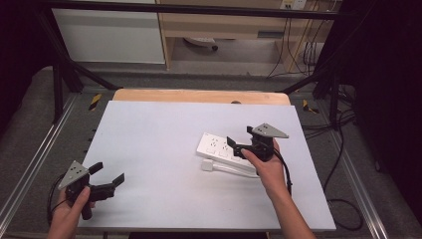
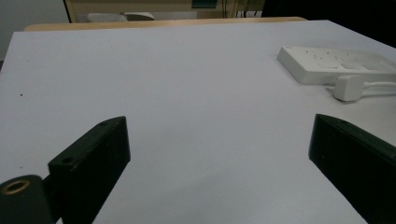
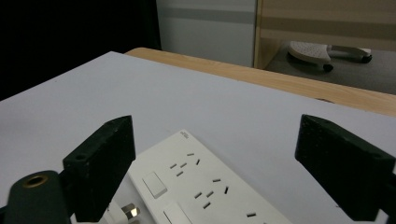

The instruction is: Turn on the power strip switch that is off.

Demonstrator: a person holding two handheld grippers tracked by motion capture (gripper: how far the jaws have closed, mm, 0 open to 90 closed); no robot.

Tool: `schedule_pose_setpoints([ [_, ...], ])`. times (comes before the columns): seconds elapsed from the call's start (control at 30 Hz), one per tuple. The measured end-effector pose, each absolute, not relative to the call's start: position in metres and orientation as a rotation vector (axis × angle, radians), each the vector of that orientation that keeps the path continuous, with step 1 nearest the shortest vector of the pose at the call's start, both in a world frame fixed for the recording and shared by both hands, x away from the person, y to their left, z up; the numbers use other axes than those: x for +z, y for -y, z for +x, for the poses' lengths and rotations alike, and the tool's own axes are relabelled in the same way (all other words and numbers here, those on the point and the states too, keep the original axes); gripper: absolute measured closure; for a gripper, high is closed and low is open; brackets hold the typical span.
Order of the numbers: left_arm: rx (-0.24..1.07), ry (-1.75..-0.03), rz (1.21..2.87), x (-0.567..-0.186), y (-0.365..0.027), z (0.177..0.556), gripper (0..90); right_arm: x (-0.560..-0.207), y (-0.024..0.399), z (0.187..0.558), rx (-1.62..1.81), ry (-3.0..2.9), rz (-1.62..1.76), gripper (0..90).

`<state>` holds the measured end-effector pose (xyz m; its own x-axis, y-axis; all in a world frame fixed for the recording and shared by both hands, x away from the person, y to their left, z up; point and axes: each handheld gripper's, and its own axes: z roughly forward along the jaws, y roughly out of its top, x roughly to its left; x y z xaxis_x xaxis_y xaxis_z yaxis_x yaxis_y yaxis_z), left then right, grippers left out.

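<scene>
A white power strip (image 1: 217, 147) lies on the white table top (image 1: 164, 149), right of centre, with its white plug (image 1: 208, 166) and cable (image 1: 239, 171) resting just in front of it. My right gripper (image 1: 238, 145) hovers over the strip's right part, jaws wide apart with nothing between them; its own view looks down on the power strip (image 3: 205, 191) and the plug's prongs (image 3: 126, 212). My left gripper (image 1: 107, 174) is held low near the front left corner, open and empty. From the left gripper view the power strip (image 2: 336, 63) and plug (image 2: 348, 87) lie far to the right.
A wooden table edge (image 1: 199, 95) shows behind the white top. Metal frame rails (image 1: 45, 144) run along both sides. Loose cables (image 1: 343, 149) lie on the floor at the right. A cabinet (image 1: 219, 25) stands at the back.
</scene>
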<state>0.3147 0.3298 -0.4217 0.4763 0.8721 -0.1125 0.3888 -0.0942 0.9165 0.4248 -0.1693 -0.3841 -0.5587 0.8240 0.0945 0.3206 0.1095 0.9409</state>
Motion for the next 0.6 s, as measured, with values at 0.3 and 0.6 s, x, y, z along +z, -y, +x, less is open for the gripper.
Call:
schedule_pose_setpoints([
  [0.3, 0.582, -1.088, 1.689, -0.422, -0.33, 0.315, 5.6, -0.383, 0.157, 0.431, 1.463, -1.939, 1.104, 14.8],
  [0.6, 0.582, -1.088, 1.69, -0.422, -0.33, 0.315, 5.6, -0.384, 0.15, 0.436, 1.455, -1.95, 1.109, 13.7],
])
